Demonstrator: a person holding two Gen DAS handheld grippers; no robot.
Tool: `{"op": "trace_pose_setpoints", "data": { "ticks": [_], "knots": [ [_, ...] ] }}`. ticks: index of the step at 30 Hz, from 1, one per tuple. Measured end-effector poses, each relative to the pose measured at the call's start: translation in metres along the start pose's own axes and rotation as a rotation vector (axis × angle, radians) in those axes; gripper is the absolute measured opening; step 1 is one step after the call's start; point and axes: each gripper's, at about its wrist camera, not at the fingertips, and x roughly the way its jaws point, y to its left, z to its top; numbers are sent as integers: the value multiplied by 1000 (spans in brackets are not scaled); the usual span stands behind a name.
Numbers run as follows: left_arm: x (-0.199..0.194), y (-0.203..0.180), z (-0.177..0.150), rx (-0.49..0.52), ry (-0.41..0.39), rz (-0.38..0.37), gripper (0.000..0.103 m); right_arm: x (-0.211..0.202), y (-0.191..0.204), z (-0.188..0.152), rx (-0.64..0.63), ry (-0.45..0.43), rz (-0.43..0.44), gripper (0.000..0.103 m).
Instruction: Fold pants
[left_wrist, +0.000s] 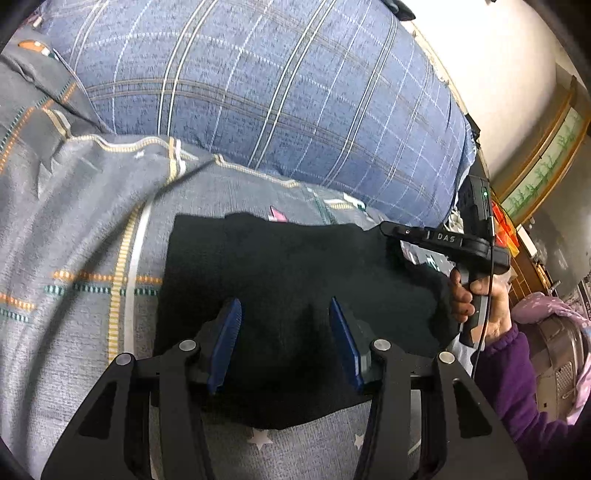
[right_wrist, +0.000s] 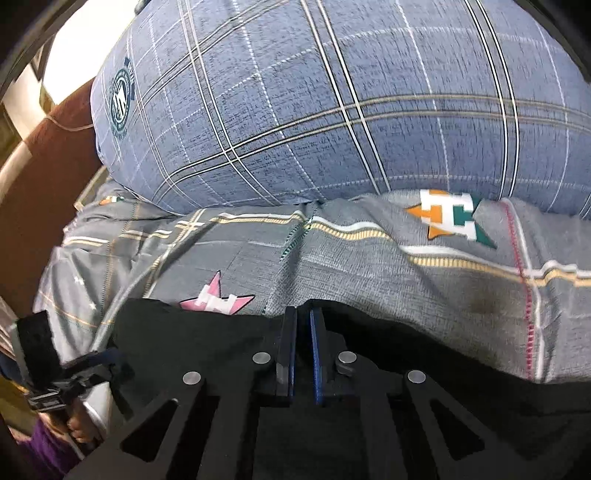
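Observation:
The black pants (left_wrist: 295, 280) lie folded into a rough rectangle on the grey patterned bed sheet (left_wrist: 74, 240). My left gripper (left_wrist: 285, 314) is open, its blue-padded fingers spread above the near part of the pants and holding nothing. My right gripper (right_wrist: 303, 317) has its fingers nearly together at the far edge of the pants (right_wrist: 192, 332); whether cloth is pinched between them is hidden. In the left wrist view the right gripper (left_wrist: 391, 229) reaches over the pants' far right corner, held by a hand in a purple sleeve (left_wrist: 517, 369).
A large blue plaid pillow (left_wrist: 277, 85) lies just beyond the pants and also fills the right wrist view (right_wrist: 332, 110). A brown headboard (right_wrist: 48, 177) is at the left there. A wall and furniture (left_wrist: 535, 166) stand to the right of the bed.

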Motion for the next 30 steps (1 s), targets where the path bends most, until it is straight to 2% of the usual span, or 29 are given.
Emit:
{"op": "trace_pose_setpoints", "data": {
  "ticks": [4,7,10,14,16,17,18,19,20,22,24,26,28,30],
  "knots": [
    [-10,-5,1,32,-73,37,48,-6,12,4,-20,-93,-100,4],
    [-7,0,1,15,-66,55,48,1,15,5,-20,-118,-157,4],
    [-1,8,0,-21,-44,84,48,19,9,5,15,-97,-191,4],
    [4,16,-2,-44,-46,169,49,42,0,0,40,-59,-227,4],
    [10,23,-4,-63,-28,232,59,45,0,1,49,-56,-236,5],
    [16,29,-6,-83,-1,245,61,46,-1,1,53,-58,-240,5],
    [14,32,-8,-95,-13,232,61,46,-3,-1,67,-61,-243,5],
    [11,31,-8,-92,-27,231,61,44,-6,-1,87,-65,-226,10],
    [9,29,-8,-77,-23,237,61,40,-8,-2,106,-62,-212,20],
    [3,26,-10,-63,-46,253,61,21,-13,-5,168,-76,-194,29],
    [-6,23,-10,-64,-75,236,61,-15,-13,-13,192,-154,-149,32],
    [-18,17,-11,-35,-121,239,61,-61,-12,-25,199,-236,-127,46],
    [-31,6,-15,14,-175,243,61,-107,-19,-40,221,-334,-120,54],
    [-40,-5,-17,70,-219,249,62,-146,-31,-61,259,-414,-110,56]
  ]
}}
